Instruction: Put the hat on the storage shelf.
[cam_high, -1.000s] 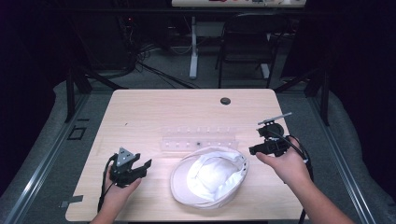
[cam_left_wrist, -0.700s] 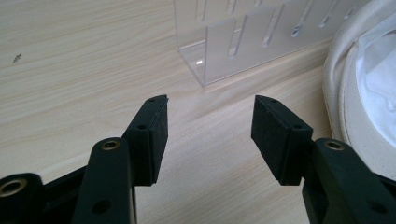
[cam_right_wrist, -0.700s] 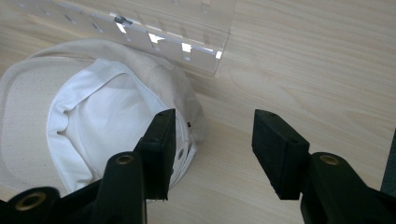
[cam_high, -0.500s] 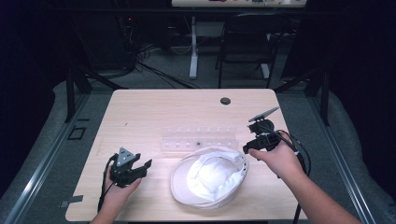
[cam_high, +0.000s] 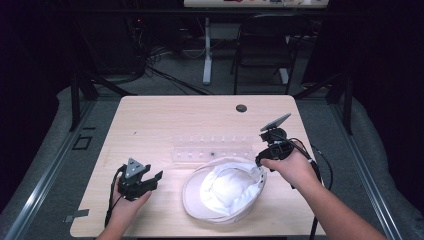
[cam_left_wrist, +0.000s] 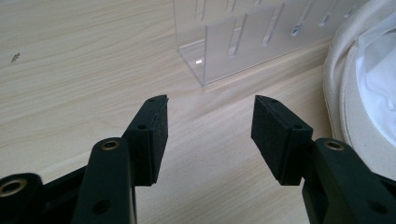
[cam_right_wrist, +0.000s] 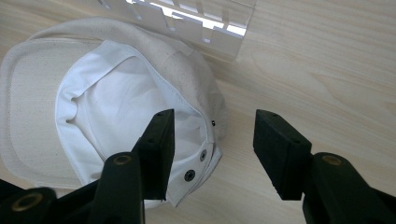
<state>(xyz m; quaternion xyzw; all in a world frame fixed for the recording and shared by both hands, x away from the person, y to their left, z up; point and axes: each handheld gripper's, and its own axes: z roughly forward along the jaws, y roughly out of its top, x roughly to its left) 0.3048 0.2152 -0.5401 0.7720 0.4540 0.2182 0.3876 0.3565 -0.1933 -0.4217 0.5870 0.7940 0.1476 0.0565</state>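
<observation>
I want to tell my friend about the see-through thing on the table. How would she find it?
Start at the wooden table and find the big white hat lying upside down near the front. Just behind the hat, toward the middle of the table, sits a long, low plastic rack. It is the clear one, with a row of little slots along it.

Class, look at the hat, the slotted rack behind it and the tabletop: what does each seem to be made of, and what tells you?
Hat: off-white cotton-like cloth, matte, visible stitching and snaps. Slotted rack: clear plastic, probably acrylic, glossy and see-through. Tabletop: pale wood grain, likely smooth laminate.
</observation>
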